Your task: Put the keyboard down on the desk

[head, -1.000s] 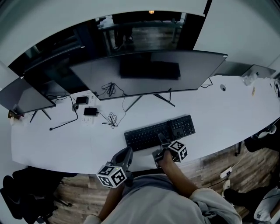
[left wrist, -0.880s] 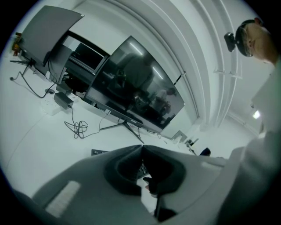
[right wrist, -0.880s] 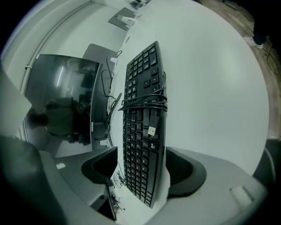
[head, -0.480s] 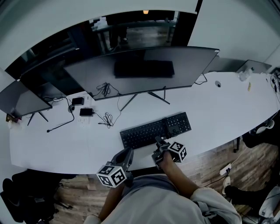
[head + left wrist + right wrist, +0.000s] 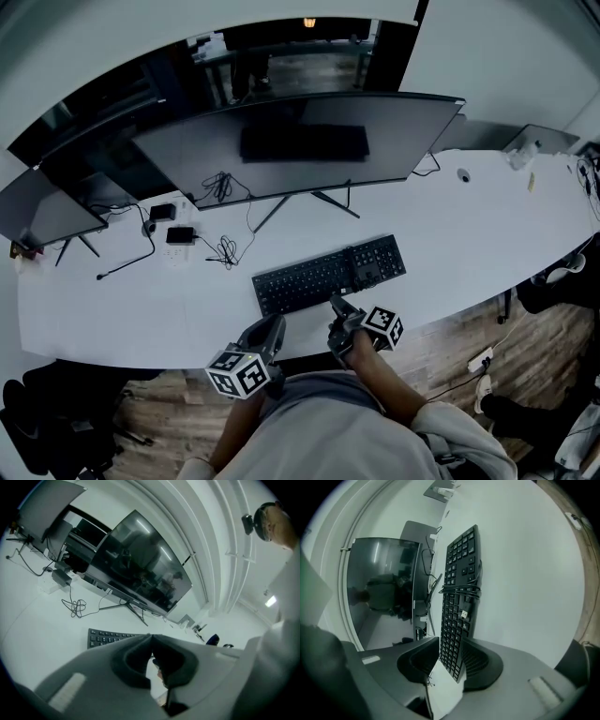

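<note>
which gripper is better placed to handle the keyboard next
Right. The right gripper has its jaws closing with the keyboard's near edge between them. The left gripper is shut and empty, at the desk edge, off the keyboard.

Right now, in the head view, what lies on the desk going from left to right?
Small side monitor → black adapters → tangled cable → keyboard → small round object → flat grey object at the far right end.
</note>
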Demonstrator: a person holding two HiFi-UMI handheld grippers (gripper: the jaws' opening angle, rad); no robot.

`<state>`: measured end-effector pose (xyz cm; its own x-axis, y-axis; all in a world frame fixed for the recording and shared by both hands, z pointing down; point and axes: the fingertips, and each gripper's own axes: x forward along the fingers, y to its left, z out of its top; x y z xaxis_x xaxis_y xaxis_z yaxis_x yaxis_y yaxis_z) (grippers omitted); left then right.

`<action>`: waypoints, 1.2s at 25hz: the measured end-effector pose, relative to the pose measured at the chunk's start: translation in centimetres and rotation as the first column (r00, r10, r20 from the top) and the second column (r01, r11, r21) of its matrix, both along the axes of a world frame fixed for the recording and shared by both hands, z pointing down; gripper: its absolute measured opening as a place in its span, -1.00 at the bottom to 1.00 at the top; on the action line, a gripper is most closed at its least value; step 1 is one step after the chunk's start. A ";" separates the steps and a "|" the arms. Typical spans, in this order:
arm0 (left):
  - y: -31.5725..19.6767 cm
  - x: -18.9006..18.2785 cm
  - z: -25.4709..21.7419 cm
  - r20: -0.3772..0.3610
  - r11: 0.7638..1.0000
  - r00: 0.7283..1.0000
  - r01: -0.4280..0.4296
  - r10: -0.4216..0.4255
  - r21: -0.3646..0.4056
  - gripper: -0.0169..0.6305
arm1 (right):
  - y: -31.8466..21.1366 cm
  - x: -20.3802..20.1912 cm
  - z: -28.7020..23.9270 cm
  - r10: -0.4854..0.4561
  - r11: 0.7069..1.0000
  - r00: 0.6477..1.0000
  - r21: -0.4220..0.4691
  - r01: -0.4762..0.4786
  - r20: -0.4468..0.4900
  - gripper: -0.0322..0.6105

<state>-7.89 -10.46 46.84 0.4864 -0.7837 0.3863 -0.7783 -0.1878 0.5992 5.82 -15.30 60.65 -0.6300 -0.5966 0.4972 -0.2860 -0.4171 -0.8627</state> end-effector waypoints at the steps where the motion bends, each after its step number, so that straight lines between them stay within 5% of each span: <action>1: 0.1 0.0 0.0 0.001 1.000 1.000 0.001 -0.001 -0.001 -0.95 | 0.0 0.1 -0.3 -0.015 1.000 1.000 0.022 0.015 -0.010 -0.47; 8: 0.4 -0.3 0.0 0.014 1.000 1.000 0.007 -0.007 0.000 -0.95 | -0.4 0.4 -3.5 -0.109 0.968 0.986 0.211 0.134 -0.125 -0.56; 14: 0.7 0.0 -0.2 0.042 1.000 0.999 -0.012 0.012 0.019 -0.95 | -0.5 0.3 -6.4 -0.180 0.872 0.921 0.377 0.312 -0.346 -0.58; 21: 1.7 -0.5 0.1 0.021 1.000 1.000 0.014 -0.014 0.014 -0.95 | -0.5 0.6 -9.6 -0.155 0.730 0.808 0.485 0.481 -0.568 -0.64; 30: 2.3 -2.1 0.2 0.061 0.998 0.997 0.054 -0.056 0.033 -0.95 | 0.0 0.9 -11.3 -0.135 0.646 0.739 0.507 0.571 -0.660 -0.75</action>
<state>-10.02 -8.11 47.03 0.4185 -0.8208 0.3888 -0.8232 -0.1619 0.5442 6.72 -15.26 49.36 -0.6278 -0.6739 0.3895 -0.7584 0.4172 -0.5008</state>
